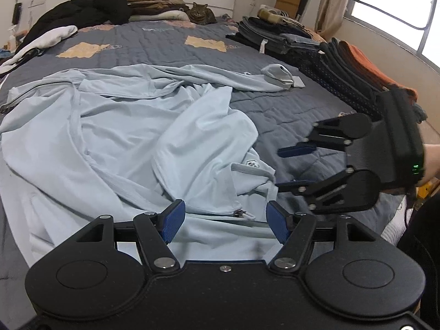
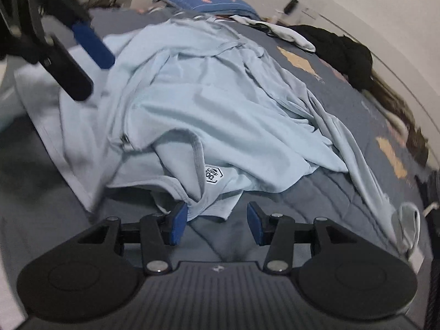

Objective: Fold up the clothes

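Note:
A light blue zip jacket (image 1: pixel 123 126) lies crumpled on the grey quilted bed (image 1: pixel 165 41). My left gripper (image 1: pixel 224 206) hovers open over its near hem, where the zipper pull (image 1: pixel 240 214) shows between the blue pads. My right gripper (image 1: pixel 279 169) comes in from the right, open, beside the fold with the small logo patch (image 1: pixel 251 163). In the right wrist view the jacket (image 2: pixel 220 104) fills the middle. Its lowest corner, under the patch (image 2: pixel 214 175), lies between the open pads of my right gripper (image 2: pixel 217 209), which do not press it. My left gripper (image 2: pixel 90 66) shows top left, blurred.
Stacks of folded clothes (image 1: pixel 288 38) line the bed's right side, with a small grey item (image 1: pixel 277 75) beside them. A black heap (image 1: pixel 90 8) and a white garment (image 1: pixel 52 35) lie far left. A cat (image 1: pixel 200 13) sits by the headboard. A window (image 1: pixel 398 5) is at right.

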Demonstrator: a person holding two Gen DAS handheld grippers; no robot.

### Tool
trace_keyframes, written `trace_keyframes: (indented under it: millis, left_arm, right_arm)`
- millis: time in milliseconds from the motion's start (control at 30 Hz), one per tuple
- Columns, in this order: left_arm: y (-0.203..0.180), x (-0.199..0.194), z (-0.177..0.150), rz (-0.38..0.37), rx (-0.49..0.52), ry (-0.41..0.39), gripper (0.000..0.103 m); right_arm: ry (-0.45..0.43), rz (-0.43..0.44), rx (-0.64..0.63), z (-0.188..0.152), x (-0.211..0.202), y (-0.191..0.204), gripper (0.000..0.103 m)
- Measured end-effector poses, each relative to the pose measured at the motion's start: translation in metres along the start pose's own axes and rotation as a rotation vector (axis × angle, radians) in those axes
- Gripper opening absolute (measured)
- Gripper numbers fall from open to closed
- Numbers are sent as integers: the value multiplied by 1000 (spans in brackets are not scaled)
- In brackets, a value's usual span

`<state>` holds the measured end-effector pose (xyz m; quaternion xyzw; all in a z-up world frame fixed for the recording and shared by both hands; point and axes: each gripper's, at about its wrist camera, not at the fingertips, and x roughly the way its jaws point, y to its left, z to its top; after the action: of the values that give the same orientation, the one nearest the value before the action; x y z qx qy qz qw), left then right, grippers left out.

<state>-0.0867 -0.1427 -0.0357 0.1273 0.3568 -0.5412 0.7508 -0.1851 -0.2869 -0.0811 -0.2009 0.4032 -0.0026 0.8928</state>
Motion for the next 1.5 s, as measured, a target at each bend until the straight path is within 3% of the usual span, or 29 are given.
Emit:
trace_keyframes:
  millis: [167,333,633,700,733,767,800,967,1233,1500]
  left_arm:
    - [2,-1,0,-1,-9,-4,64]
    - [4,0,2,0,-17,-4,64]
    - [1,4,2,-3,-6,7,64]
    - [2,4,2,-2,-7,8,64]
    - [2,4,2,-2,-7,8,64]
    - [1,4,2,-2,-7,8,64]
    - [1,3,2,-3,-7,8,64]
    - [1,2,2,-2,-8,5,64]
    - [8,-5,5,2,-26,-19,64]
    - [5,-7,6,-9,-20,-20,64]
  right_arm:
    - [-13,43,-36,-6,-4,-12,46]
    - [-1,3,-82,-15,-13,-26,47]
    - [-62,2,-225,-15,0,-5,45]
    - [-65,-3,-267,-15,3,-1,42]
    - [-69,-2,-274,-15,4,0,34]
    - [-68,5,-283,-16,5,0,17]
    - [-75,0,-296,-16,5,1,10]
    - [-119,-12,-320,-15,2,3,0]
    - [-197,-157,-233,-8,-69,-38,0]
    - [-129,-297,-79,-25,-153,-93,0]
